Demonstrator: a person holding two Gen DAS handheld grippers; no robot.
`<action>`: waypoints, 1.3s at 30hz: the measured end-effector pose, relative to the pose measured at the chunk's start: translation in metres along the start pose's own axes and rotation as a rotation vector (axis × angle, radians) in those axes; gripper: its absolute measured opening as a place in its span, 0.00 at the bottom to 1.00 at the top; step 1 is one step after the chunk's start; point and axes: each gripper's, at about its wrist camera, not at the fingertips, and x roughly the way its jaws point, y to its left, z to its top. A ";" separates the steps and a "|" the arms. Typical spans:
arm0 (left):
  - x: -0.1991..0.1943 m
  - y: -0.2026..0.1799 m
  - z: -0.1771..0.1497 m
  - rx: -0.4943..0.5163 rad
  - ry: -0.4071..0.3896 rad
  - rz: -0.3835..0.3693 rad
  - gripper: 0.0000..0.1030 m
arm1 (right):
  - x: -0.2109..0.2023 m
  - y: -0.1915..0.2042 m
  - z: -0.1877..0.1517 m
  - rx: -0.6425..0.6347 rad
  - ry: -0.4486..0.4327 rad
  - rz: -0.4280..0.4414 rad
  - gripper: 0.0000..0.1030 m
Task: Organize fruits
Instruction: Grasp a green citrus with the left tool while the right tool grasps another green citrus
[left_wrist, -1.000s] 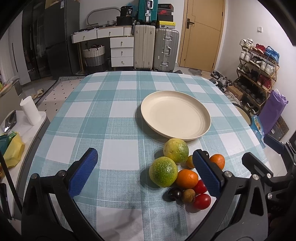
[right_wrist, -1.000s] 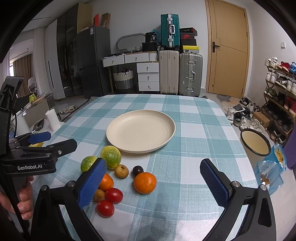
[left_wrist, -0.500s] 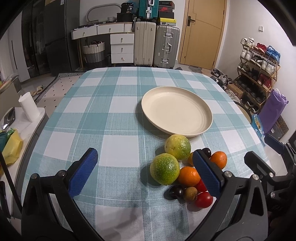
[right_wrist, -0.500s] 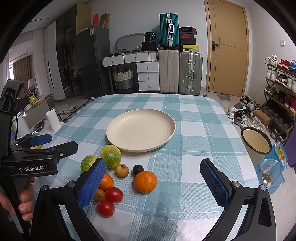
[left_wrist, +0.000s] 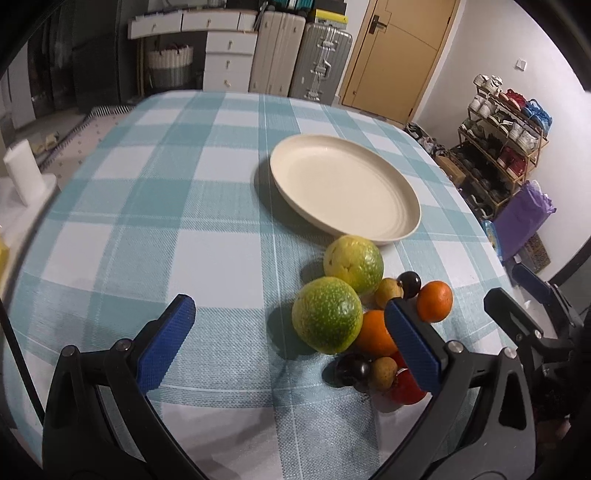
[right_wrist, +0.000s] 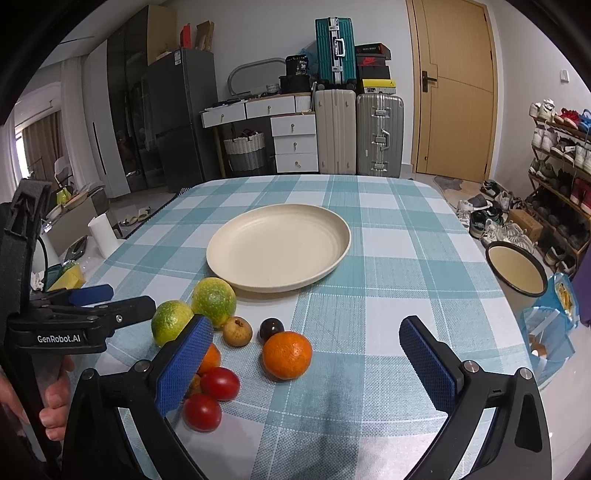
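**Both grippers spread, nothing held; fruit clustered near the plate**

The left gripper (left_wrist: 288, 343) is held with its blue pads wide apart and empty. The right gripper (right_wrist: 306, 363) is likewise spread, nothing clamped.

The round cream plate (right_wrist: 332, 258) is seen bare at mid-table on the teal-and-white checked tablecloth (right_wrist: 388, 302). The fruit is grouped at its near left edge. Two green-yellow citrus fruits (right_wrist: 213, 301) lie side by side, the far one just beside the plate rim. A small brown round fruit (right_wrist: 237, 331) and a dark plum-like fruit (right_wrist: 271, 328) sit near them. A loose orange tangerine (right_wrist: 287, 354) lies between the right gripper's pads but is untouched. Two red tomatoes (right_wrist: 219, 384) and a second orange are partly blocked by the right gripper's left pad.

In the left wrist view, that gripper's right pad (left_wrist: 412, 343) covers part of the cluster.

Off-table right: a cream enamel basin (right_wrist: 517, 269). Far: suitcases (right_wrist: 380, 134) and a shoe rack (right_wrist: 561, 166).
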 end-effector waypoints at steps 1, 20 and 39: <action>0.004 0.002 0.000 -0.008 0.011 -0.014 0.99 | 0.001 -0.001 -0.001 0.000 0.002 0.001 1.00; 0.053 0.015 0.006 -0.120 0.157 -0.287 0.59 | 0.021 -0.008 -0.004 0.011 0.044 0.006 1.00; 0.080 0.021 0.020 -0.190 0.175 -0.369 0.44 | 0.030 -0.014 -0.005 0.035 0.064 0.041 1.00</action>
